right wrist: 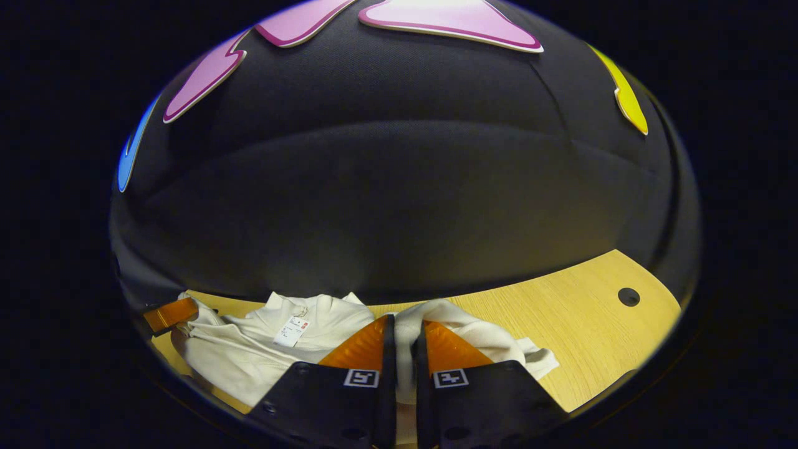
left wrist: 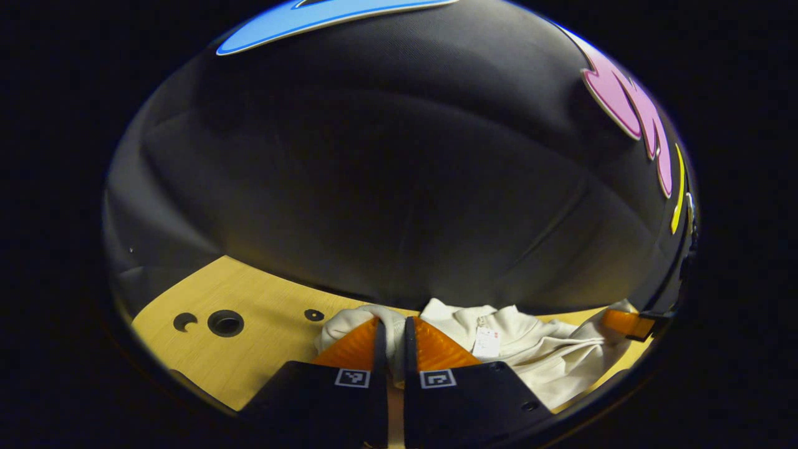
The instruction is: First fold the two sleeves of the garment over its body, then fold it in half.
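Observation:
A cream long-sleeved garment (left wrist: 548, 352) lies crumpled on the wooden table (left wrist: 262, 349), with a white hang tag (left wrist: 486, 342) near its collar. My left gripper (left wrist: 394, 337) is shut on a fold of the cream fabric, which bulges up between its fingers. In the right gripper view the garment (right wrist: 249, 349) spreads to the left with its tag (right wrist: 290, 332) on top. My right gripper (right wrist: 404, 340) is shut on another fold of it. Each gripper appears at the edge of the other's view: the right gripper (left wrist: 626, 323) and the left gripper (right wrist: 168, 313), both at the cloth.
The table (right wrist: 580, 324) has round holes in it: a large hole (left wrist: 225, 323), a small hole (left wrist: 313, 315) and another hole (right wrist: 628, 297). The booth's black cloth wall rises right behind the table's far edge.

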